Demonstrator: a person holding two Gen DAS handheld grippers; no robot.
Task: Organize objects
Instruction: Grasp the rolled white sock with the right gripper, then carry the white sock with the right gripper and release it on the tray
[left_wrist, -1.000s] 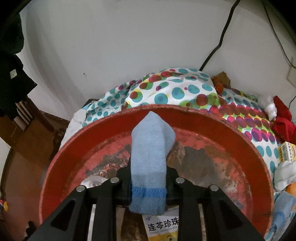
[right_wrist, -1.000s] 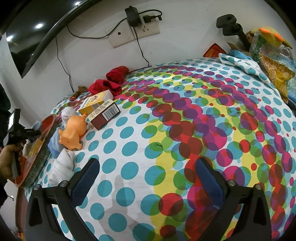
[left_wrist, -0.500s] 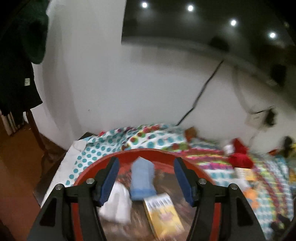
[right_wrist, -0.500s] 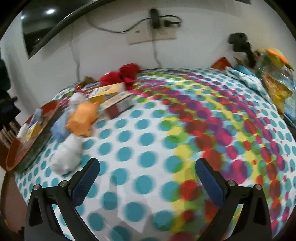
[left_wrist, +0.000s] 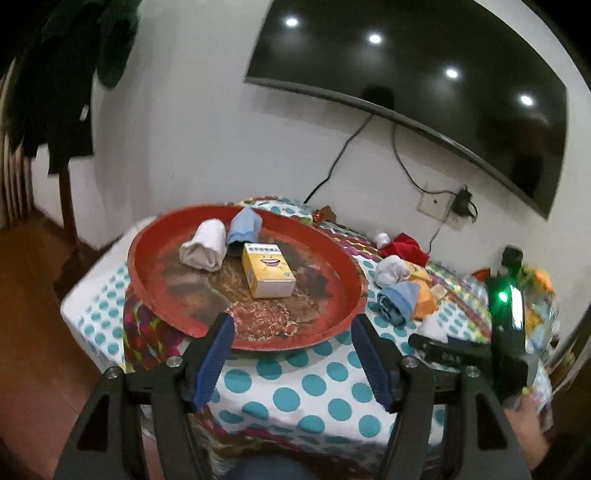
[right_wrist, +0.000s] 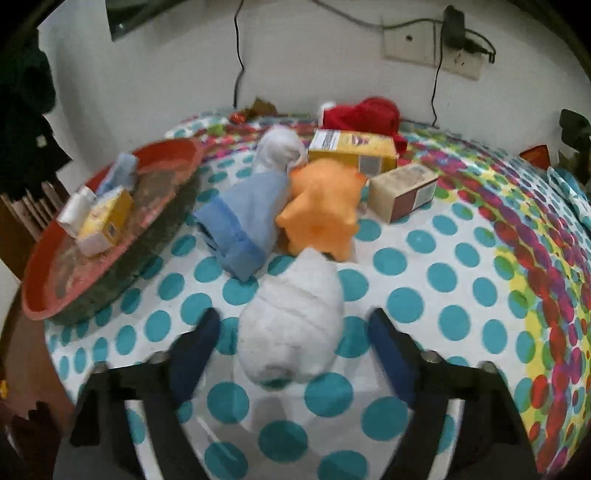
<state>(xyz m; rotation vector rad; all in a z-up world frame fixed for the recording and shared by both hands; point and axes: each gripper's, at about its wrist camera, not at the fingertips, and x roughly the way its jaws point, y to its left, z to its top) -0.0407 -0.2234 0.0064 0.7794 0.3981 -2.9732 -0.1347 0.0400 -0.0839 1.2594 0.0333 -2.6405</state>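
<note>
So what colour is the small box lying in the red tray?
Yellow and white box, clearest in the left wrist view.

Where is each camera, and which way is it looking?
Left wrist: sits on the left gripper, looking over the table edge at the red tray; its own empty, opening fingers and the right gripper show.
Right wrist: sits on the right gripper, looking down at a white sock between its closing fingers.
Both see the tray, yellow box and polka-dot cloth.

left gripper (left_wrist: 291, 354) angled downward, jaws opening, nothing between pads, right gripper (right_wrist: 291, 350) pitched steeply down, jaws closing, not yet pressing, bare hand (left_wrist: 524, 439) seen under right gripper body
</note>
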